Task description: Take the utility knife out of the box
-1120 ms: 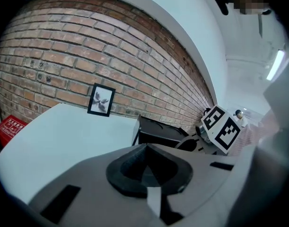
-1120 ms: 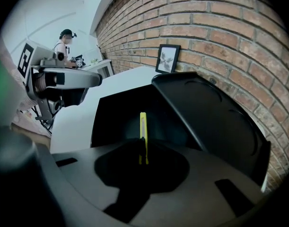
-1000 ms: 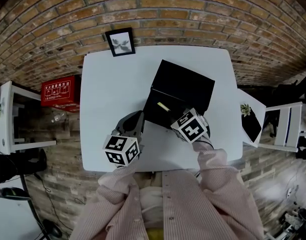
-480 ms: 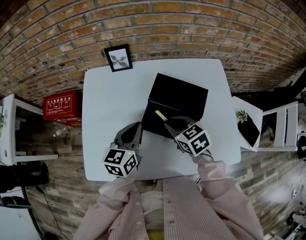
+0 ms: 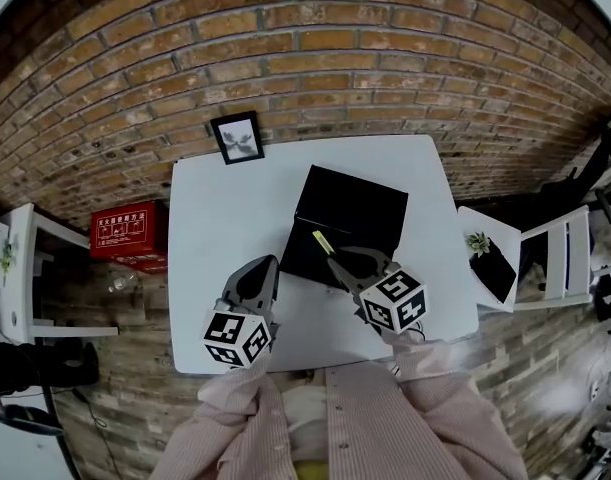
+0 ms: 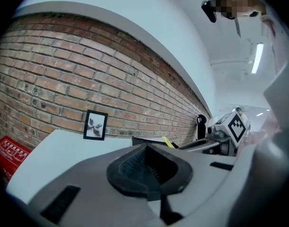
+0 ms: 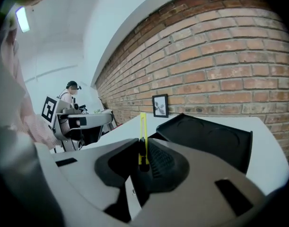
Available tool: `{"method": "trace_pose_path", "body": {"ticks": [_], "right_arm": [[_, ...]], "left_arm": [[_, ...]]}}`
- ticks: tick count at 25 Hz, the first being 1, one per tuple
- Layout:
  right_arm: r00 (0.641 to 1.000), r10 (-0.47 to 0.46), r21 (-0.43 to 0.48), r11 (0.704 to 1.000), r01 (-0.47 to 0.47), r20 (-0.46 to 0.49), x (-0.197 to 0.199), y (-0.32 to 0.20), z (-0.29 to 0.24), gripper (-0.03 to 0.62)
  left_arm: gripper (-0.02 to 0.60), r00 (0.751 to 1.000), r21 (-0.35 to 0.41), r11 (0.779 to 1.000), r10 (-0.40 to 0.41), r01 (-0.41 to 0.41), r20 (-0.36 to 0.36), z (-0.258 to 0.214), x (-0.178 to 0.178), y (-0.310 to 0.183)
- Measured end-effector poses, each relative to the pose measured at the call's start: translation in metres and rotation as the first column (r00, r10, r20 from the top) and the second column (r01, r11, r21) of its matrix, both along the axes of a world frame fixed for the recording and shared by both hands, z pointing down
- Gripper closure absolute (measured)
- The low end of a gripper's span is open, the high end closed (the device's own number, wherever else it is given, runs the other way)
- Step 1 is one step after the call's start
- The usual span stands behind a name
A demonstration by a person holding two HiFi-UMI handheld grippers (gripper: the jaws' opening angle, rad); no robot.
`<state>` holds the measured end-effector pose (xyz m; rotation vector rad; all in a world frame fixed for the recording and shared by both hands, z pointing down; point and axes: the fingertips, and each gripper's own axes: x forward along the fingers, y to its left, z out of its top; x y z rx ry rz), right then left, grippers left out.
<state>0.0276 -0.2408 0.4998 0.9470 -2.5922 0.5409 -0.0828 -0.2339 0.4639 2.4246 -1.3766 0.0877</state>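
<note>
White table (image 5: 210,218): black box (image 5: 350,213) is laid open, lid folded back for access. Left gripper (image 5: 267,265): jaws pressed together, nothing held, parked beside box. Right gripper (image 5: 337,256): clamped on yellow utility knife (image 5: 323,241), held above box, apparently lifted clear.

You're at a white table (image 5: 210,268) against a brick wall (image 5: 315,48); framed picture (image 5: 237,137) leaning there, red box (image 5: 131,230) left.
</note>
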Motion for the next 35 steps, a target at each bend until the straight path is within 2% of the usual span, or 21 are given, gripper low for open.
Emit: {"method": "trace_pose_path", "body": {"ticks": [5, 15, 28, 35], "right_arm": [[0.994, 0.029, 0.053, 0.998, -0.035, 0.105, 0.003, 0.003, -0.026, 0.533], [0.967, 0.113, 0.157, 0.976, -0.151, 0.229, 0.021, 0.006, -0.071, 0.533], [0.913, 0.224, 0.249, 0.915, -0.317, 0.34, 0.056, 0.008, -0.12, 0.533], [0.886, 0.251, 0.269, 0.889, -0.371, 0.391, 0.072, 0.011, -0.136, 0.533]], "left_arm": [[0.589, 0.999, 0.06, 0.998, 0.003, -0.005, 0.047, -0.018, -0.002, 0.0], [0.589, 0.999, 0.148, 0.989, -0.027, 0.02, 0.046, -0.058, -0.014, 0.001], [0.589, 0.996, 0.239, 0.969, -0.081, 0.068, 0.044, -0.097, -0.034, 0.005], [0.589, 0.991, 0.271, 0.957, -0.122, 0.104, 0.051, -0.113, -0.041, 0.008]]}}
